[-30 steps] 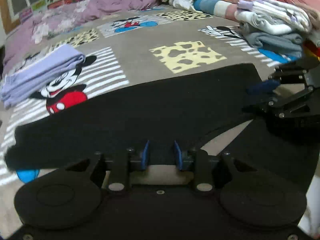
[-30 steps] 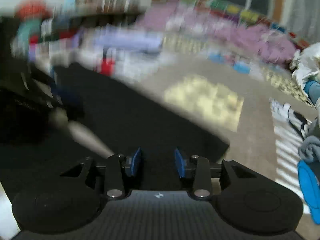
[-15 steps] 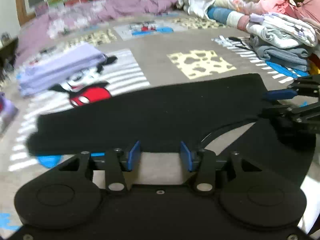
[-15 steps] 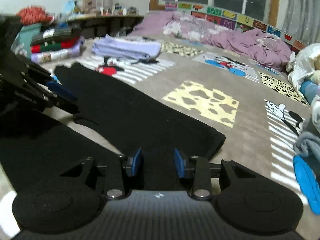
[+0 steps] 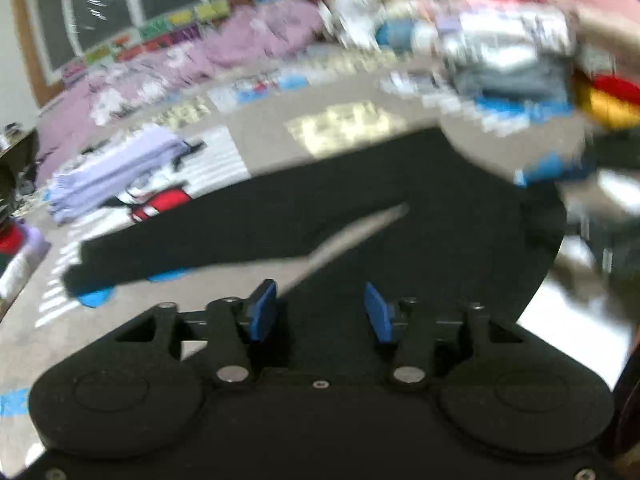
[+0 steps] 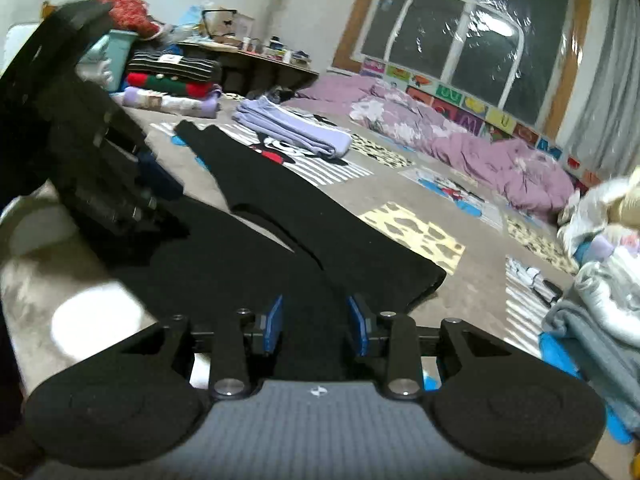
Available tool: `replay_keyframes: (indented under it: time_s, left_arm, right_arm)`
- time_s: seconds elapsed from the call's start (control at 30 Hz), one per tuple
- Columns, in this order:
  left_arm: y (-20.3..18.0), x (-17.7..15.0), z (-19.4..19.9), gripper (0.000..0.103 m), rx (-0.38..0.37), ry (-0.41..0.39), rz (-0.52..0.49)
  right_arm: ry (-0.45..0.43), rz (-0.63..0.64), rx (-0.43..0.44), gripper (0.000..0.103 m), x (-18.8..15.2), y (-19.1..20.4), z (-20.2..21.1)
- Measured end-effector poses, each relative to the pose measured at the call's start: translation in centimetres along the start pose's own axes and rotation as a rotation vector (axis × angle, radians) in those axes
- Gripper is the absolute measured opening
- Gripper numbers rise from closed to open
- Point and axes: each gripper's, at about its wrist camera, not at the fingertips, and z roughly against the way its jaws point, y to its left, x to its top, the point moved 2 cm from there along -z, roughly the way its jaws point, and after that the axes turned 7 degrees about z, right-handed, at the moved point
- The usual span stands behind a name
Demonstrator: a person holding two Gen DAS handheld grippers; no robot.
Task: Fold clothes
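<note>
A pair of black trousers (image 5: 360,208) lies flat on the cartoon-print bed cover (image 5: 256,120), its legs stretching away to the left. It also shows in the right wrist view (image 6: 320,232). My left gripper (image 5: 318,312) is open, its blue pads over the near black cloth with nothing between them. My right gripper (image 6: 316,322) is open above the waist end of the trousers. The left gripper (image 6: 104,168) shows at the left of the right wrist view. The left wrist view is blurred.
A folded lilac garment (image 6: 292,136) lies beyond the trousers. A purple quilt (image 6: 480,148) is bunched along the far side. Folded stacks (image 6: 172,80) sit far left, and piled laundry (image 5: 512,52) at the right.
Both grippers have risen and pulled back over the near part of the trousers. The left gripper's jaws have opened wider. The left view has become blurred from motion.
</note>
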Motion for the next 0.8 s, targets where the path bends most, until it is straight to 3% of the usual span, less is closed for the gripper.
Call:
replay_keyframes:
  time_s: [0.13, 0.23, 0.37, 0.43, 0.53, 0.8]
  left_arm:
    - [0.7, -1.5, 3.1, 0.067, 0.078, -0.042, -0.043]
    - [1.1, -3.4, 4.8, 0.070, 0.190, -0.036, -0.162]
    - [2.4, -6.6, 6.9, 0.073, 0.301, 0.008, -0.312]
    - [3.3, -8.5, 7.8, 0.073, 0.338, 0.043, -0.387]
    - [4.5, -11.1, 8.8, 0.073, 0.392, 0.100, -0.493]
    - [6.6, -13.2, 8.6, 0.073, 0.487, 0.104, -0.544]
  right_arm:
    - [0.020, 0.096, 0.003, 0.036, -1.2, 1.4, 1.0]
    - [0.021, 0.167, -0.019, 0.036, -1.5, 2.2, 1.3]
    - [0.001, 0.272, -0.056, 0.036, -1.7, 3.4, 1.0]
    - [0.092, 0.259, -0.009, 0.034, -2.1, 3.5, -0.2]
    - [0.119, 0.232, 0.026, 0.034, -1.7, 2.9, 0.3]
    - [0.078, 0.295, 0.011, 0.040, -2.2, 3.4, 1.7]
